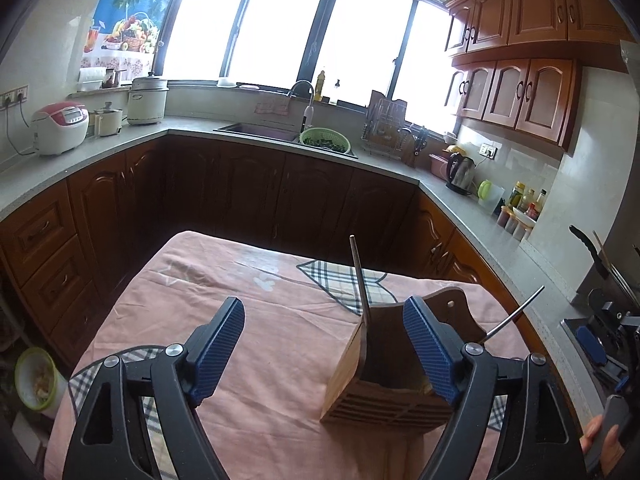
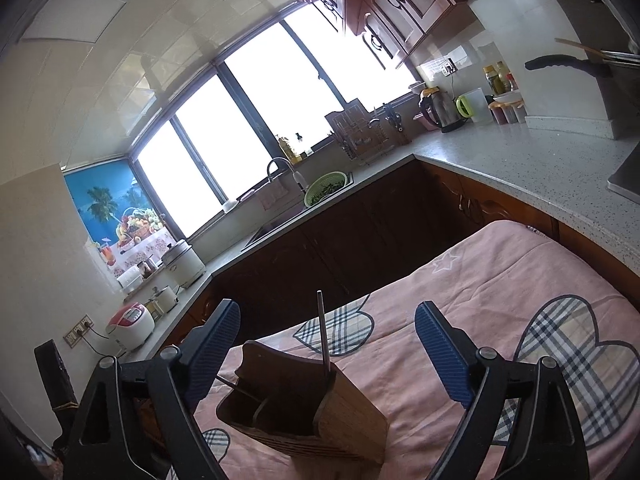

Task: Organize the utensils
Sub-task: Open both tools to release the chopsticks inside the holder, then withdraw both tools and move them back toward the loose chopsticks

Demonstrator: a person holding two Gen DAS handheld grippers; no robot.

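Blue-padded left gripper (image 1: pixel 324 344) and right gripper (image 2: pixel 328 354) both stand spread, gripping nothing. Between them, at six o'clock on the pink cloth-covered table (image 1: pixel 224 280), sits the slatted wooden utensil holder (image 1: pixel 384 384) with two thin metal utensil handles (image 1: pixel 359 276) inside.

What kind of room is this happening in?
A home kitchen, it seems: a sink with a faucet under the windows, wooden cabinets, and a rice cooker on the countertop.

Hid the working ends of both utensils (image 1: pixel 358 276) inside the wooden holder (image 1: pixel 384 392); cropped its base in the right view.
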